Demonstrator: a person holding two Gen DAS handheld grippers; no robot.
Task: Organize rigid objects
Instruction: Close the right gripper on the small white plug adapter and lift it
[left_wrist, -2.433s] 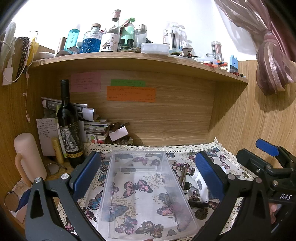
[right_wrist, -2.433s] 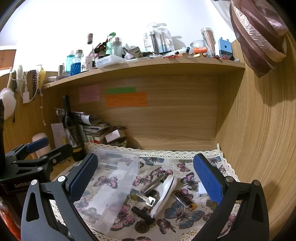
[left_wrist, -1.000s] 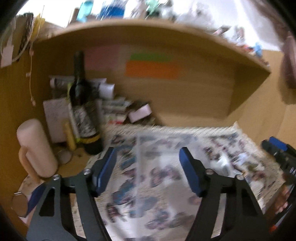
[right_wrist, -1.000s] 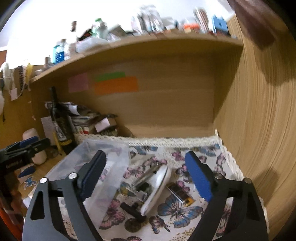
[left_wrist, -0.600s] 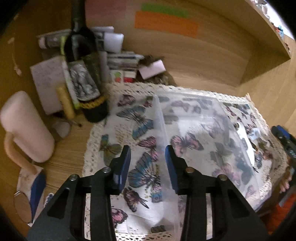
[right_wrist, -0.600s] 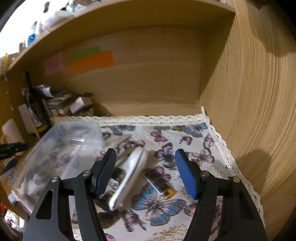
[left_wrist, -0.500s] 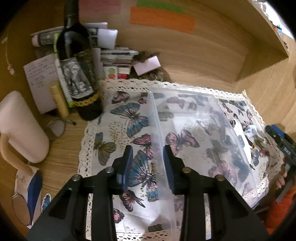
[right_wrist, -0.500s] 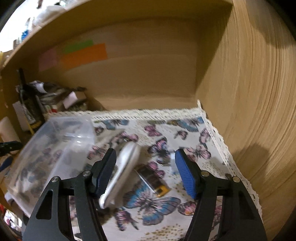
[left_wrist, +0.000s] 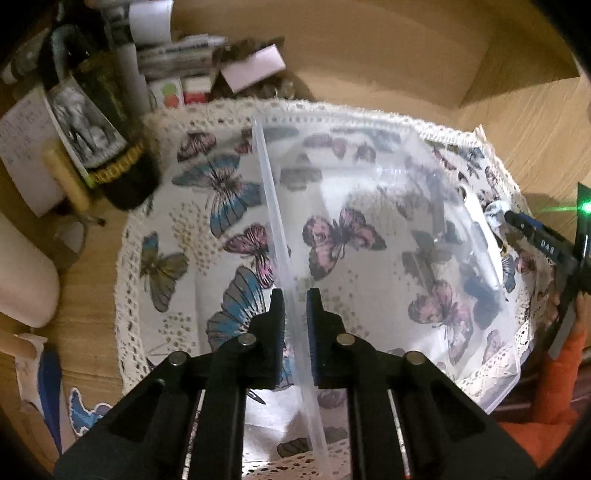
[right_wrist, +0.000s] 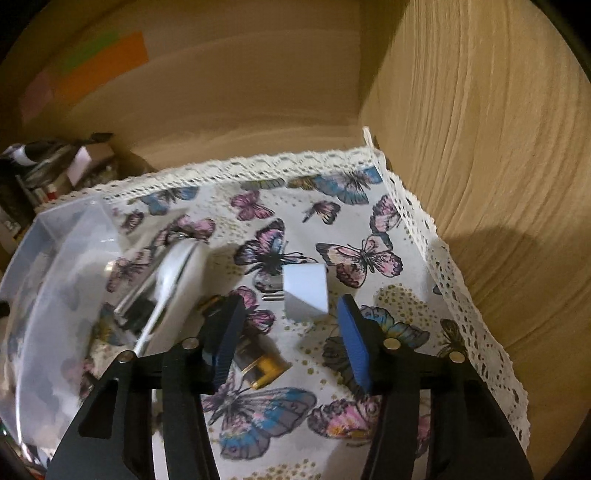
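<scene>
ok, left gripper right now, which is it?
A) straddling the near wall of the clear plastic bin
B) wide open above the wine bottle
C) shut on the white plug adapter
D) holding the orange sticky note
A: in the left wrist view the left gripper has a finger on either side of the clear plastic bin's wall, jaws nearly closed around it; whether the pads actually touch the wall cannot be told.

Open jaws near white cube (right_wrist: 306, 293)
</scene>
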